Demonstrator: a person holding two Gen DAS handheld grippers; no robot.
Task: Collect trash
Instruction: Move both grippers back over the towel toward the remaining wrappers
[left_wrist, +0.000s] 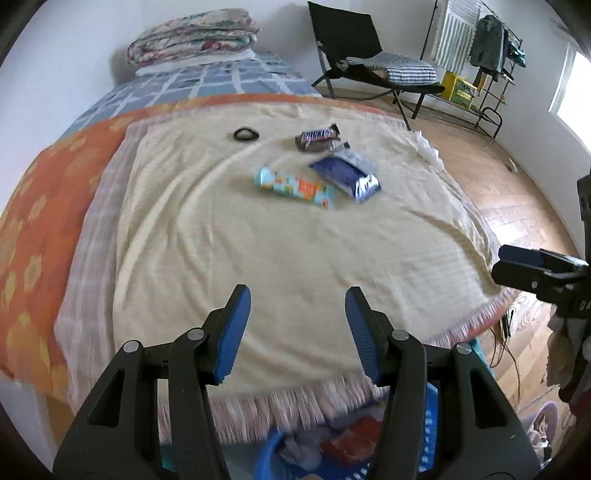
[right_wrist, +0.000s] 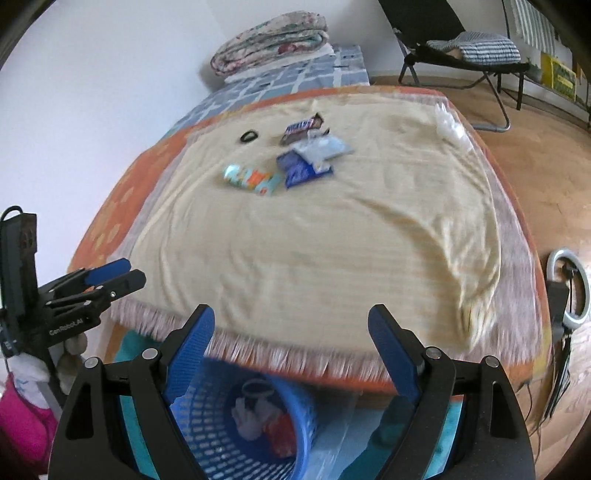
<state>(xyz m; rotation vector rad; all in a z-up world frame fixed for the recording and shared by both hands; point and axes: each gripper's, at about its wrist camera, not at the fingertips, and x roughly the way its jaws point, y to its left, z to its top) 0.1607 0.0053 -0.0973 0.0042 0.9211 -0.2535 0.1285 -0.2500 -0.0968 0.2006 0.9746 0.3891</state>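
Left gripper (left_wrist: 297, 332): jaws parted, nothing between the blue pads; hangs over the near fringed edge of the bed.
Right gripper (right_wrist: 291, 350): jaws spread wider, nothing held; also above the near edge of the bed.
Trash on bed: four wrappers clustered toward the far half of the cream blanket (left_wrist: 258, 258), well apart from both grippers.
Light blue wrapper (left_wrist: 293, 187): nearest of the cluster, lying flat.
Dark blue wrapper (left_wrist: 345, 177): just beside the light blue one; a grey-white packet (right_wrist: 323, 147) overlaps its far end.
Brown candy wrapper (left_wrist: 319, 137): farthest back, touching the grey-white packet.
Black ring (left_wrist: 245, 134): small loop, left of the wrappers, apart from them.
Blue basket (right_wrist: 236, 413): on the floor below the bed's near edge, tilted, with white and red scraps inside.
In the way: open blanket only between grippers and wrappers.
Surroundings: folded quilt (left_wrist: 194, 35) at the bed's head; black folding chair (left_wrist: 369, 62); clothes rack (left_wrist: 484, 55); ring light (right_wrist: 569, 291) at the right.
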